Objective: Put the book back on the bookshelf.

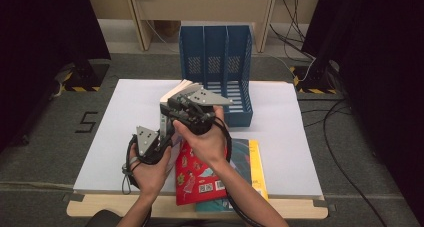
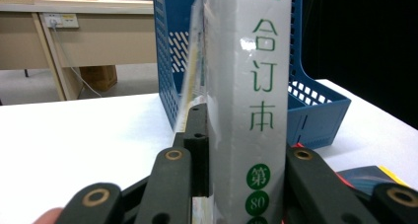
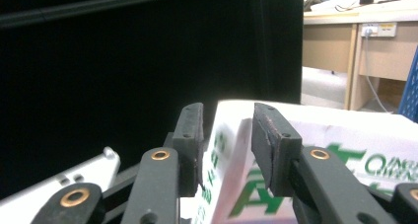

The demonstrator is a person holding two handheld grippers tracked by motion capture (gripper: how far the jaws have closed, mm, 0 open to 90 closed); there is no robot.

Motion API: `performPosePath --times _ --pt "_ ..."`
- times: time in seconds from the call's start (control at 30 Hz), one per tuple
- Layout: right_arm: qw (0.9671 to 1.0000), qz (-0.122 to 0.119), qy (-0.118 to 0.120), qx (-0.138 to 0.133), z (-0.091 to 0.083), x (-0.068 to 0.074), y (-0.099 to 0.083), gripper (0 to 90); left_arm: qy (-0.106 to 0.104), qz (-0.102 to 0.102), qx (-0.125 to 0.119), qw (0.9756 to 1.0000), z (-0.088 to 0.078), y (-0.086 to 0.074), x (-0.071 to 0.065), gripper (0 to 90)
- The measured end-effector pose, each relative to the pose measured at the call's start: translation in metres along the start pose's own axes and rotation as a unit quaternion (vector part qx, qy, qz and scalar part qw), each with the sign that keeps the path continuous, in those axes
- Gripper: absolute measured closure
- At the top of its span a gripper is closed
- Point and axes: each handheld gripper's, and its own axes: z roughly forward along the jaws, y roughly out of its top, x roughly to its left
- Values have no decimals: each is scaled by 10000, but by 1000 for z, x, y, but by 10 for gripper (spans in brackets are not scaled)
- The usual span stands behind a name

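Gripping the thick white bound volume by its spine edge, the left gripper has its 2 jaws clamped on the book's thickness and holds it upright above the white table, just in front of the blue file holder. The right gripper straddles the book's upper corner, but its jaws stand partly apart with a gap showing beside the paper, so its pads do not look to be pressing.

Judging from this, the weight hangs mostly on 1 grip low on a heavy book. If the left jaws slip on the glossy spine, the volume could tip sideways or drop onto the red book and the teal-and-yellow book lying flat at the near table edge. The cover pages fan loose on the left side and could snag on a divider wall during insertion. A hard push could also shove the light plastic holder backward.

The holder has 3 upright compartments; all 3 appear empty, though the lower parts are partly hidden by the hands.
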Motion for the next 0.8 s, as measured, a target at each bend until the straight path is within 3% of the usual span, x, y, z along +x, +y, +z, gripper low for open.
performPosePath --times 0.13,0.23,0.37,0.57,0.8 --pt "9998 69 -124 -164 -12 -8 4 653 -48 113 -25 9999 1 1 -3 731" --pt "9993 81 -293 -217 -24 -20 4 652 -95 96 -11 9999 1 2 -1 732" --pt "9977 285 -547 -281 -43 -42 -1 651 -161 68 -61 9998 1 7 3 733" --pt "9912 655 -1089 -375 -80 -81 -17 633 -228 83 -120 9996 0 14 10 734" --pt "9795 1018 -1712 -307 -116 -123 -47 616 -257 42 -237 9994 -2 25 18 735"
